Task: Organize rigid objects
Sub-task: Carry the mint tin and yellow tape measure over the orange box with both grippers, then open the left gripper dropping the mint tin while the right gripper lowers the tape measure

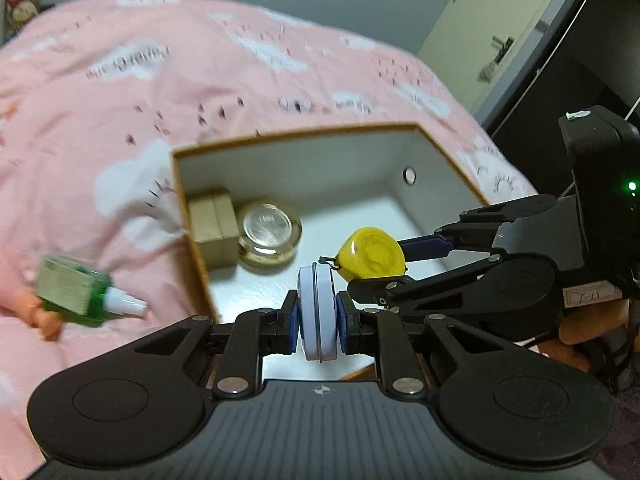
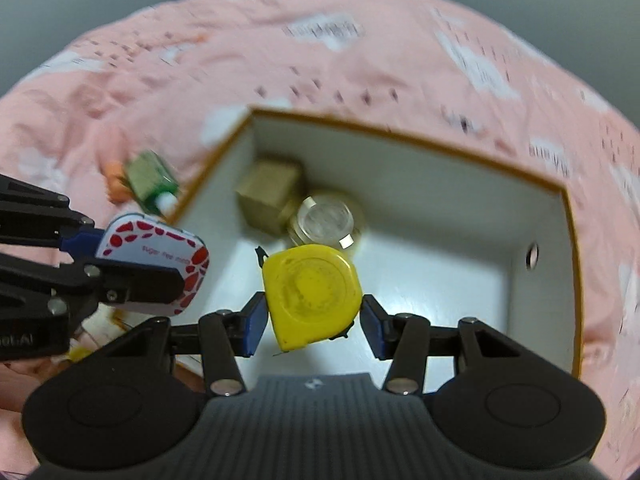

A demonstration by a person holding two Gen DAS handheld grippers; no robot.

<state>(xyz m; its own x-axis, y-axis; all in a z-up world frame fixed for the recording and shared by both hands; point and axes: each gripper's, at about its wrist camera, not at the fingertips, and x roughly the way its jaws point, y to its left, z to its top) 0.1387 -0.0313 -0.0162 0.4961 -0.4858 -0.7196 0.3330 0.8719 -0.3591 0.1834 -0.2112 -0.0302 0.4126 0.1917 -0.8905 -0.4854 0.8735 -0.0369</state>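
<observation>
A bed [image 1: 248, 80] under a pink printed cover fills the room's middle, with a grey wall and a pale door behind. On it sits an open white box [image 1: 304, 164] with a brown rim. The left tool [image 1: 318, 318] pinches a flat white tin [image 1: 316, 312] on edge, long axis upright, above the box's near edge. The right tool [image 2: 314, 316] pinches a yellow tape measure [image 2: 312, 296], broad face up, tape tip toward the box's far left corner, where a cardboard cube [image 2: 268, 194] and a gold-rimmed jar [image 2: 326, 220] lie. A green bottle [image 1: 80, 292] lies on the cover left of the box.
</observation>
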